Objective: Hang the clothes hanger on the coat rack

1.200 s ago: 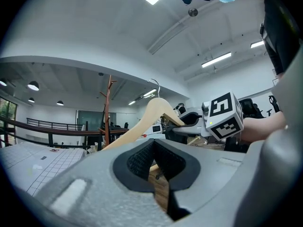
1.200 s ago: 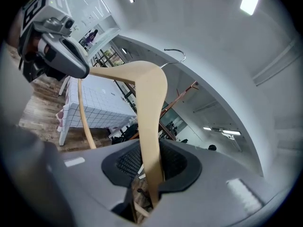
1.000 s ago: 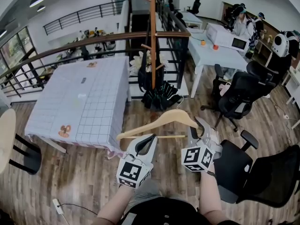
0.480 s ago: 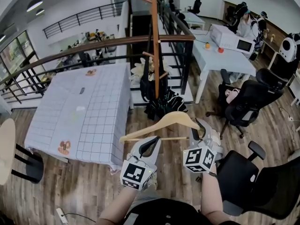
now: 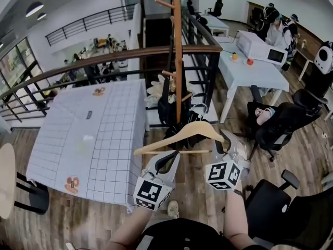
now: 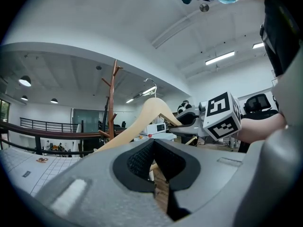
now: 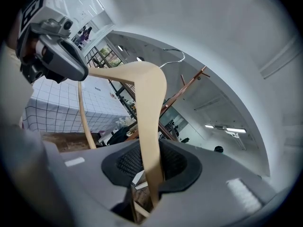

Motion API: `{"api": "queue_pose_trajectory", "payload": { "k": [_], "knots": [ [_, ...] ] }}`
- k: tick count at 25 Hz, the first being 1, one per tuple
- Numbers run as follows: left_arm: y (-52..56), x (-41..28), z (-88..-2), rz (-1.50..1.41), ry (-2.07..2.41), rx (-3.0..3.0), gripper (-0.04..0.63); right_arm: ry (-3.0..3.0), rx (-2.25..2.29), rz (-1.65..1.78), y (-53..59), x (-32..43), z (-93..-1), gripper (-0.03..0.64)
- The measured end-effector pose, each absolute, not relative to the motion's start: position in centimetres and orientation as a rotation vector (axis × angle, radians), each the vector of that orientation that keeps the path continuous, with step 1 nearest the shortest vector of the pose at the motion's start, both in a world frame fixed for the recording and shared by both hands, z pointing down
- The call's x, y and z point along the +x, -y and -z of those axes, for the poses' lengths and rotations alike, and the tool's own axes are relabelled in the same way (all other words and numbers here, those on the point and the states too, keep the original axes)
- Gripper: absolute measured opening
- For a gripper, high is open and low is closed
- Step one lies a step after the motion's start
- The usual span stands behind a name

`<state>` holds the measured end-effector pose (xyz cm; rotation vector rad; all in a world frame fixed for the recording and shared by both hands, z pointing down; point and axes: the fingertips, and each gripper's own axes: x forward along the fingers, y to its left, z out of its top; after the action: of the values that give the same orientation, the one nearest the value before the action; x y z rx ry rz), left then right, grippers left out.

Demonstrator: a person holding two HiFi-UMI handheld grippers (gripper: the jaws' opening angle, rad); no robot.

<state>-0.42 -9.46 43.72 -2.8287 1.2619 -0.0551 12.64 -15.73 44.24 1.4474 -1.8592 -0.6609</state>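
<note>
Closer in on the coat rack (image 5: 178, 61) at twelve o'clock than a second ago. Carrying the clothes hanger (image 5: 192, 130) mid-air, short of the pegs, clamped by the right gripper (image 5: 225, 140) at its four o'clock end, seemingly pinched along the bar by the left gripper (image 5: 169, 158). Hooking left to do.

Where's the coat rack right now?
Head view, top centre: the coat rack stands by the railing, just beyond the hanger, with the checked table to its left.
</note>
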Motion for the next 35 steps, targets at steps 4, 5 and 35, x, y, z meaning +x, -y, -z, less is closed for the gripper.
{"api": "queue_pose_trajectory", "payload": {
  "k": [4,5,35],
  "knots": [
    [13.1,-1.1,-43.3,0.053,-1.234,-2.818,0.002,1.846,1.467,0.671,19.1,12.0,-43.5,0.087],
    [13.9,-1.3,-43.2,0.052,-1.226,-2.812,0.002,1.841,1.472,0.674,19.7,11.9,-43.4,0.087],
    [29.6,-0.4,-40.4,-0.044,-1.196,-2.816,0.002,1.824,1.481,0.691,35.3,13.3,-40.7,0.087]
  ]
}}
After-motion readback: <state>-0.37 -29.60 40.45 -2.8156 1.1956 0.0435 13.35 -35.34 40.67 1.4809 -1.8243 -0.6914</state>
